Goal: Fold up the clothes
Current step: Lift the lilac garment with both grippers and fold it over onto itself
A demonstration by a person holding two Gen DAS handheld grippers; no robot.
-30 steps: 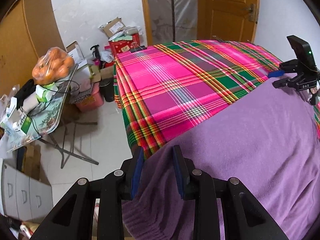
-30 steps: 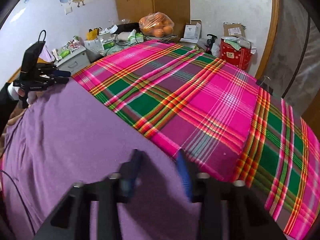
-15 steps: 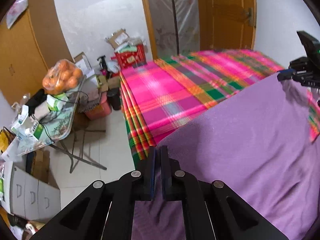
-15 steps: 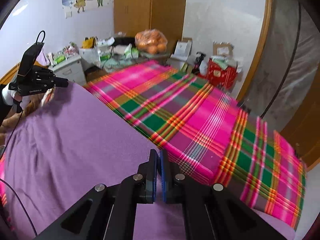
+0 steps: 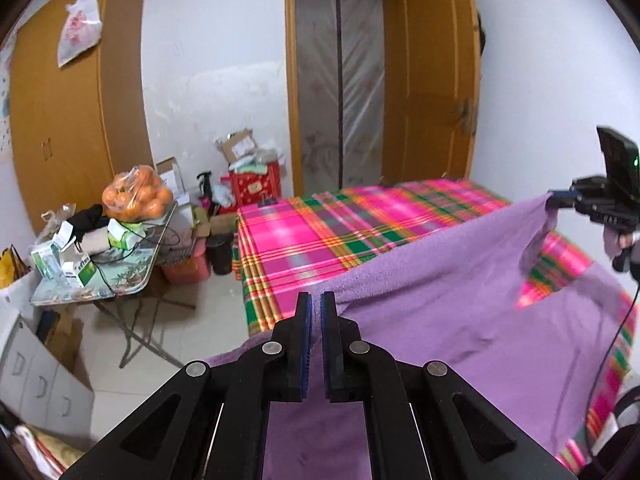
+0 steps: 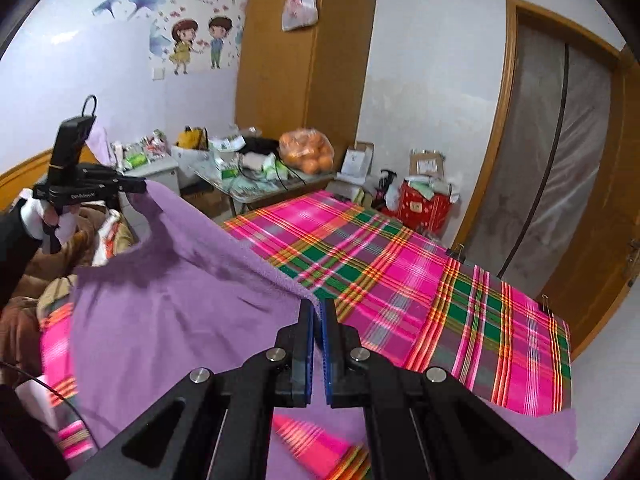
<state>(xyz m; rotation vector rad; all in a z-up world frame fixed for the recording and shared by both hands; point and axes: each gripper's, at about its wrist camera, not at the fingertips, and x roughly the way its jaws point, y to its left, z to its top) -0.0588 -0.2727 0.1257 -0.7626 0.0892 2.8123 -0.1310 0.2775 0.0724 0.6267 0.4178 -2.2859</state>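
Note:
A purple fleece garment (image 5: 440, 304) hangs lifted over the bed, stretched between my two grippers. In the left wrist view my left gripper (image 5: 316, 300) is shut on one corner of its upper edge, low in the middle. My right gripper (image 5: 556, 194) pinches the other corner at the far right. The right wrist view mirrors this. There my right gripper (image 6: 319, 306) is shut on the purple garment (image 6: 180, 292). At the far left my left gripper (image 6: 140, 187) holds the other corner, gripped by a white-gloved hand (image 6: 44, 216). The garment's lower part lies on the bed.
The bed wears a pink and green plaid sheet (image 5: 320, 240), clipped at its far edge (image 6: 458, 250). A folding table (image 5: 120, 280) with a bag of oranges (image 5: 136, 196) and boxes stands left of it. White drawers (image 5: 36, 376) are nearer. Brown clothes (image 6: 60, 248) are piled at the bed's end.
Both grippers went from open around the garment's edge to shut on it, then rose, and the purple edge came up off the plaid sheet between them.

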